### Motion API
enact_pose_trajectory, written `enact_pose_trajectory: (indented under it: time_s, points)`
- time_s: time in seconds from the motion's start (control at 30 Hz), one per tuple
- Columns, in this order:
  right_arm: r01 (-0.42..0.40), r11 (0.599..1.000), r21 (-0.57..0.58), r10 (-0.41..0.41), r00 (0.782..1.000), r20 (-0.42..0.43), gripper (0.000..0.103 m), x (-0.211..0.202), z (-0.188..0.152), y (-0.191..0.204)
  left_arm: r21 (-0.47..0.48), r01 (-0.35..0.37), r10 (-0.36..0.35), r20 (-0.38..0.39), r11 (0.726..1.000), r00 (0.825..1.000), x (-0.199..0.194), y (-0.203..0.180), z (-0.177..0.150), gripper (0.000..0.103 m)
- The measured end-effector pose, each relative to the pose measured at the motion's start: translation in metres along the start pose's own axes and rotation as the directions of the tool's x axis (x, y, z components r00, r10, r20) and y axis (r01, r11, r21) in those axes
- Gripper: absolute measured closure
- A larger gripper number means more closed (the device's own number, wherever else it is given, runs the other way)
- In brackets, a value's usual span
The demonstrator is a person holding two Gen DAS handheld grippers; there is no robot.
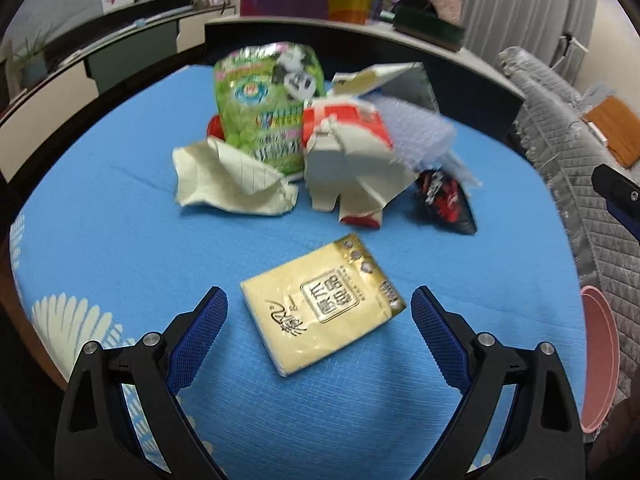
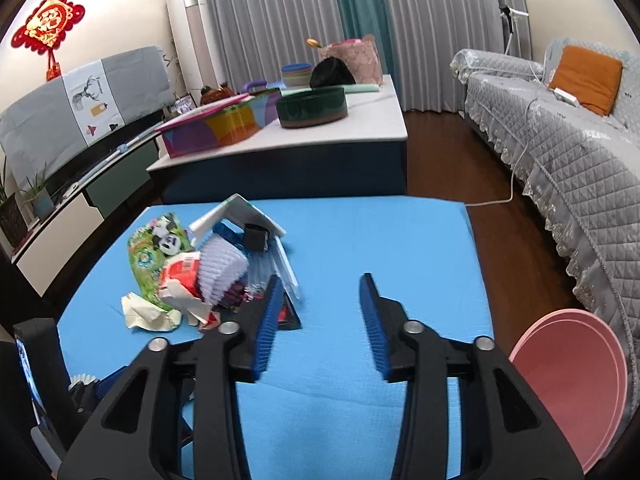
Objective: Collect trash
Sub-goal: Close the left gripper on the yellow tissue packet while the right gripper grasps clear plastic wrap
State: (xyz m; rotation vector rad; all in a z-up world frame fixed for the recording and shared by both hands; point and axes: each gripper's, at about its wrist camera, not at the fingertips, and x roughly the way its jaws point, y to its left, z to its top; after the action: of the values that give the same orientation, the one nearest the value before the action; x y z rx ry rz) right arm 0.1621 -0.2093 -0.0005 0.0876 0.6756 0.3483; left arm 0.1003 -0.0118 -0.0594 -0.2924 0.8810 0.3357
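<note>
A flat yellow tissue pack [image 1: 324, 304] lies on the blue tablecloth [image 1: 120, 208]. My left gripper [image 1: 319, 292] is open, its blue pads standing on either side of the pack without touching it. Behind it is a trash pile: a green snack bag [image 1: 264, 108], crumpled paper [image 1: 228, 178], a torn red-and-white carton [image 1: 352, 160], bubble wrap [image 1: 420, 132] and a black-and-red wrapper [image 1: 444, 200]. In the right wrist view my right gripper [image 2: 321, 279] is open over the bare cloth [image 2: 380, 240], with nothing between its fingers. The pile [image 2: 208, 268] lies just to its left.
A pink bin [image 2: 576, 380] stands off the table's right edge, also the pink bin [image 1: 600, 360] in the left wrist view. A grey quilted sofa [image 2: 560, 152] runs along the right. A low white table [image 2: 360, 128] with coloured boxes stands behind.
</note>
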Motion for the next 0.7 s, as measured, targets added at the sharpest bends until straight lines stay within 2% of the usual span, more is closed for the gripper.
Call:
enact_pose_trajectory:
  time_s: [0.07,0.2,0.23,0.27,0.33,0.4,0.7]
  points:
    - [-0.008,1.0,0.005,0.008,1.0,-0.02,0.055,0.009,-0.003,-0.001,-0.009,0.001,-0.001,-0.022,1.0,1.0,0.006,0.001,0.0,0.013]
    - [-0.025,1.0,0.004,0.025,0.998,-0.057,0.055,0.03,-0.007,0.001,-0.02,0.004,-0.004,-0.005,1.0,1.0,0.007,0.005,0.004,0.014]
    - [-0.033,0.999,0.006,0.033,0.997,-0.067,0.055,0.036,-0.008,0.003,-0.021,-0.005,0.005,0.001,1.0,1.0,0.008,0.007,0.006,0.017]
    - [-0.04,0.999,0.008,0.04,0.996,-0.074,0.055,0.04,-0.008,0.004,-0.021,-0.008,0.008,0.002,1.0,1.0,0.008,0.008,0.006,0.026]
    - [-0.052,0.999,0.012,0.053,0.994,-0.091,0.055,0.05,-0.007,0.008,-0.029,-0.009,0.009,0.006,1.0,1.0,0.01,0.013,0.011,0.032]
    - [-0.064,0.998,0.014,0.066,0.992,-0.104,0.055,0.059,-0.007,0.011,-0.041,-0.031,0.031,0.004,0.999,1.0,0.011,0.018,0.015,0.047]
    - [-0.103,0.995,-0.013,0.099,0.981,-0.167,0.055,0.1,-0.005,0.032,-0.124,-0.037,0.036,-0.011,0.992,0.999,0.017,0.045,0.018,0.047]
